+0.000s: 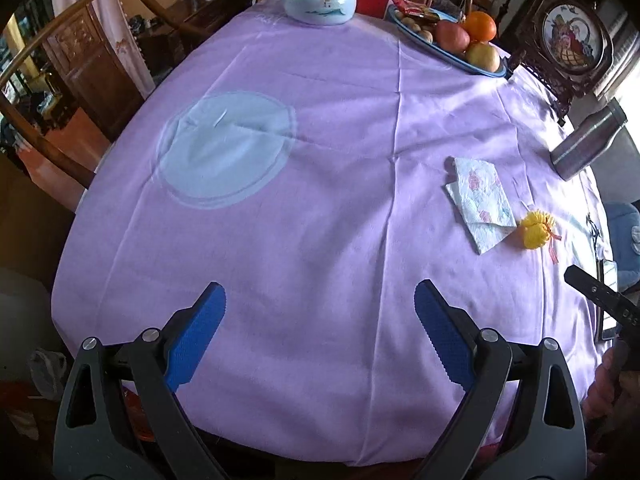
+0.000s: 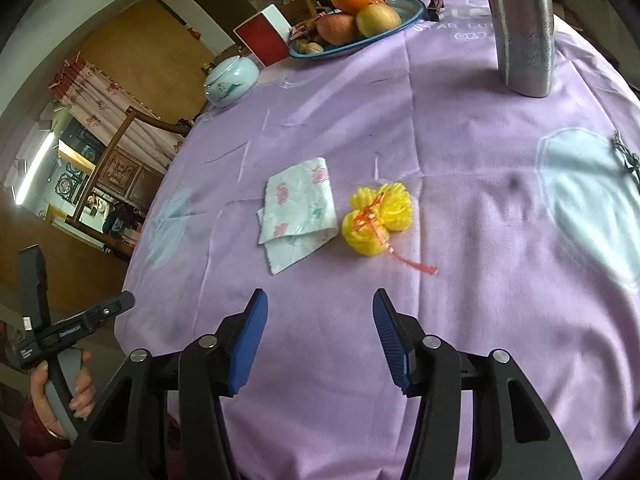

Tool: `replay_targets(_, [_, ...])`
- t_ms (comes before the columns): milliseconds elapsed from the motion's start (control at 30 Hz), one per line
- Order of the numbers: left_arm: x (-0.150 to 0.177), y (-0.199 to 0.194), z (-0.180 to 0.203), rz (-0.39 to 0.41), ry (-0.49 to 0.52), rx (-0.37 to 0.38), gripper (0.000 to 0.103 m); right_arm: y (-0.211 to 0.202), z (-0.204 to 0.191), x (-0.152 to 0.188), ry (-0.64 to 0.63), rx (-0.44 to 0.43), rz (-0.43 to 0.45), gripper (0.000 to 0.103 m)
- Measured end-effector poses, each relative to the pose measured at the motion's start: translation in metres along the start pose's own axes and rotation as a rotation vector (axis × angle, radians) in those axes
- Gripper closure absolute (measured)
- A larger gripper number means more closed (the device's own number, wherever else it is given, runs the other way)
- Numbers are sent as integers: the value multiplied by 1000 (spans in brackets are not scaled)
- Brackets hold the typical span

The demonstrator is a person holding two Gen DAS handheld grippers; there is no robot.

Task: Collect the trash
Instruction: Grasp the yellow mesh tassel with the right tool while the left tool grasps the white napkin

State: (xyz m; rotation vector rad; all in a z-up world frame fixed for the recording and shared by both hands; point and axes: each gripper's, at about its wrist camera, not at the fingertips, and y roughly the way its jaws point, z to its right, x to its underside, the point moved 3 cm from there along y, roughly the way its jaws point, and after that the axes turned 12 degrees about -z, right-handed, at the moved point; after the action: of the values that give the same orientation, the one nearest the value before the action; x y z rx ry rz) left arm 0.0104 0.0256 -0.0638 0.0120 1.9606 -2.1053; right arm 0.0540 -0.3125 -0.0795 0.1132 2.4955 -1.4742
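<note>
Right gripper [image 2: 320, 320], jaws spread and empty, hangs low over the purple tablecloth [image 2: 460, 320], lined up toward 2 trash items: folded floral napkin [image 2: 298, 210] and yellow foam fruit net [image 2: 376, 220], touching mid-table. Left gripper [image 1: 320, 316], also spread and empty, hangs farther off, likely waiting.

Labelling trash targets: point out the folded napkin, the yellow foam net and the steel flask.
folded napkin [image 2: 298, 210]: right wrist view, middle of the printed top layer.
yellow foam net [image 2: 378, 216]: right wrist view, centre of the bundle, by the red tie.
steel flask [image 2: 524, 36]: right wrist view, middle of the body.
</note>
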Motion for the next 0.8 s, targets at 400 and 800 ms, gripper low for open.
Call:
replay_targets(400, [-2,-9,-5,7,-57,-55,11,32,19,-37,26,27,-54,49])
replay_targets(800, [-8,-7,10,-11,-16,-67,11,36,18,-40,-5,74,-26,75])
